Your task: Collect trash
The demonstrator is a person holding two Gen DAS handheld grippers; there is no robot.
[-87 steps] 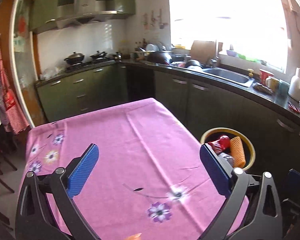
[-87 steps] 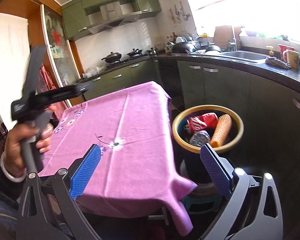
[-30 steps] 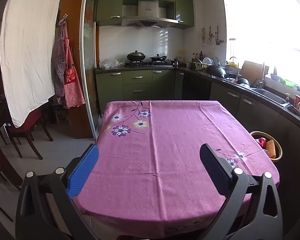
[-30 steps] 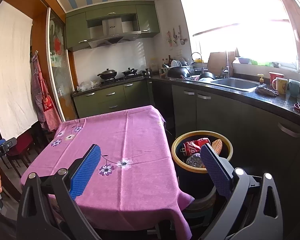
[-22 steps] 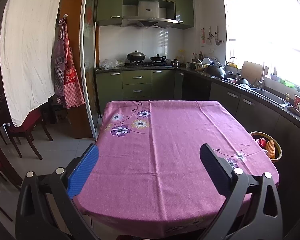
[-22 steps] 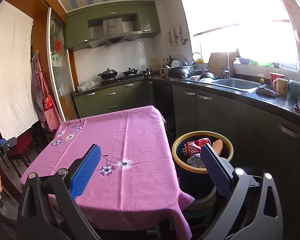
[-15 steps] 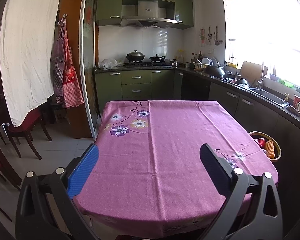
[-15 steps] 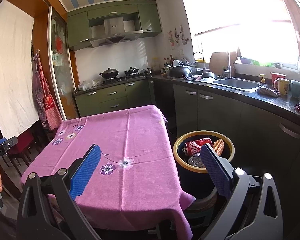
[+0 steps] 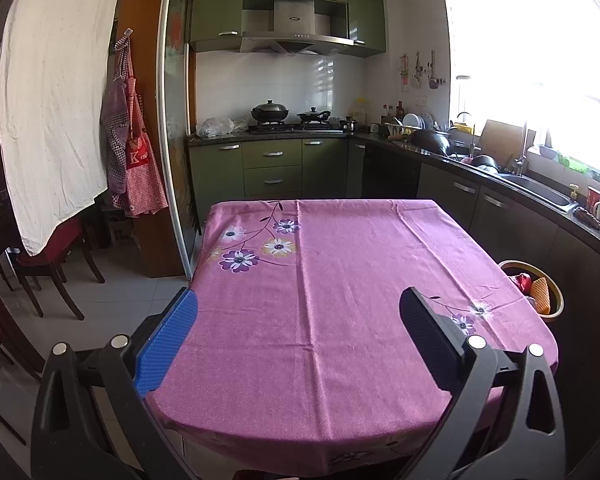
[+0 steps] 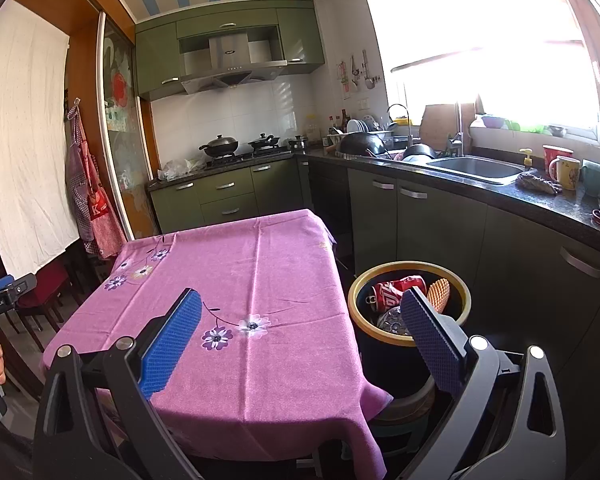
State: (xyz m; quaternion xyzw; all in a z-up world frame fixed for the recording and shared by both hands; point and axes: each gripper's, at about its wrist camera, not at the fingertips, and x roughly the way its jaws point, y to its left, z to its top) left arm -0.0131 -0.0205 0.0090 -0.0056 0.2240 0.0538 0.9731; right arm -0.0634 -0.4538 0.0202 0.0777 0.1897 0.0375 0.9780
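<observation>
A dark trash bin with a yellow rim (image 10: 356, 294) stands on the floor to the right of the table. It holds a crushed red can (image 10: 396, 289), an orange ridged piece (image 10: 438, 293) and a clear crumpled item (image 10: 392, 320). The bin also shows in the left wrist view (image 9: 556, 308). The table wears a pink flowered cloth (image 9: 340, 280), also in the right wrist view (image 10: 252, 280). My left gripper (image 9: 298, 328) is open and empty, held back over the table's near edge. My right gripper (image 10: 300, 332) is open and empty, near the table's right corner and the bin.
Green cabinets and a dark counter (image 10: 480, 188) with a sink (image 10: 476, 168) run along the back and right. A stove with pots (image 9: 288, 114) stands at the back. Aprons (image 9: 132, 148), a white sheet (image 9: 52, 100) and dark chairs (image 9: 56, 268) stand to the left.
Since 2.9 s ago both grippers have pulled back from the table and bin to a wider view. Over the last second nothing has visibly moved.
</observation>
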